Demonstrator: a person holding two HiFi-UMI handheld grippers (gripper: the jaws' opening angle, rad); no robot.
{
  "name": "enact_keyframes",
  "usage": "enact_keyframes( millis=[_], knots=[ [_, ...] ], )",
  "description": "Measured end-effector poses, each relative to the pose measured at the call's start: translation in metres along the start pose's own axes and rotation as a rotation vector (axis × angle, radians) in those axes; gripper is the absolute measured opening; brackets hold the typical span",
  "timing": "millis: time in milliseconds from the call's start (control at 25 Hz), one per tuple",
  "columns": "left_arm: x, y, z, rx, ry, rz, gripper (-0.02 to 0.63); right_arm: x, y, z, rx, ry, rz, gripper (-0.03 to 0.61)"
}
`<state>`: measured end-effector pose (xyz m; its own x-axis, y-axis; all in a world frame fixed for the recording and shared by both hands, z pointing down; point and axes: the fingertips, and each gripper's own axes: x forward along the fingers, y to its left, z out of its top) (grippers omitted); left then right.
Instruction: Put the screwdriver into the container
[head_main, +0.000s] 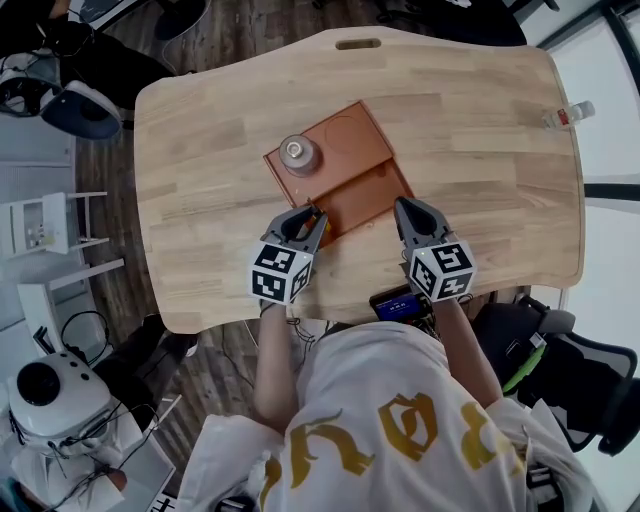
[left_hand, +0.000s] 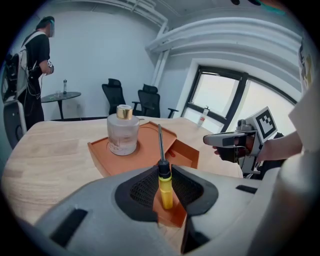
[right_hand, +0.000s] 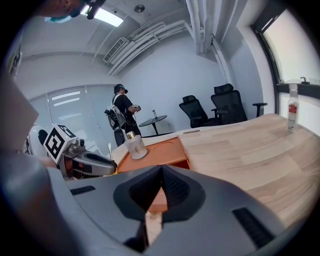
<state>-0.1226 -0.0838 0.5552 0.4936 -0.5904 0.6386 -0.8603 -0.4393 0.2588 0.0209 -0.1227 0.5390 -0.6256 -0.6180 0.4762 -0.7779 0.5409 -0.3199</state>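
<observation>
**Head view.** The left gripper (head_main: 311, 218) and the right gripper (head_main: 411, 210) hang over the near edge of the orange container (head_main: 350, 150). The container lies in the middle of the worktop (head_main: 480, 140). A bottle (head_main: 298, 153) stands on its far left part.

**Left gripper view.** The fingers are clamped on the yellow handle of the screwdriver (left_hand: 165, 187). It is held just above the near corner of the container, and the bare shaft points away toward the far side. The tool is probably light and stiff. The smooth handle may pivot in the hold, and the thin shaft would offer a poorer, more slippery purchase. The handle is therefore the correct place to take hold. The sunken compartment to the right of the bottle appears free to receive it.

**Right gripper view.** The fingers are together with nothing between them.
</observation>
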Motion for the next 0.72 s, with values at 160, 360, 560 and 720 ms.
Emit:
enact_keyframes(
  millis=[160,360,560,720],
  knots=[
    [0.004,-0.002,-0.006,0.007,0.025,-0.010,0.081,0.000,-0.002,-0.003,0.005,0.004,-0.005,0.009],
    [0.010,-0.002,-0.013,0.027,0.063,-0.021,0.081,0.003,-0.005,-0.007,0.015,0.014,-0.010,0.009],
    [0.015,-0.004,-0.018,0.048,0.098,-0.034,0.081,0.006,-0.006,-0.008,0.022,0.018,-0.012,0.009],
    [0.018,-0.006,-0.019,0.063,0.112,-0.043,0.081,0.007,-0.008,-0.010,0.021,0.022,-0.012,0.009]
  ],
)
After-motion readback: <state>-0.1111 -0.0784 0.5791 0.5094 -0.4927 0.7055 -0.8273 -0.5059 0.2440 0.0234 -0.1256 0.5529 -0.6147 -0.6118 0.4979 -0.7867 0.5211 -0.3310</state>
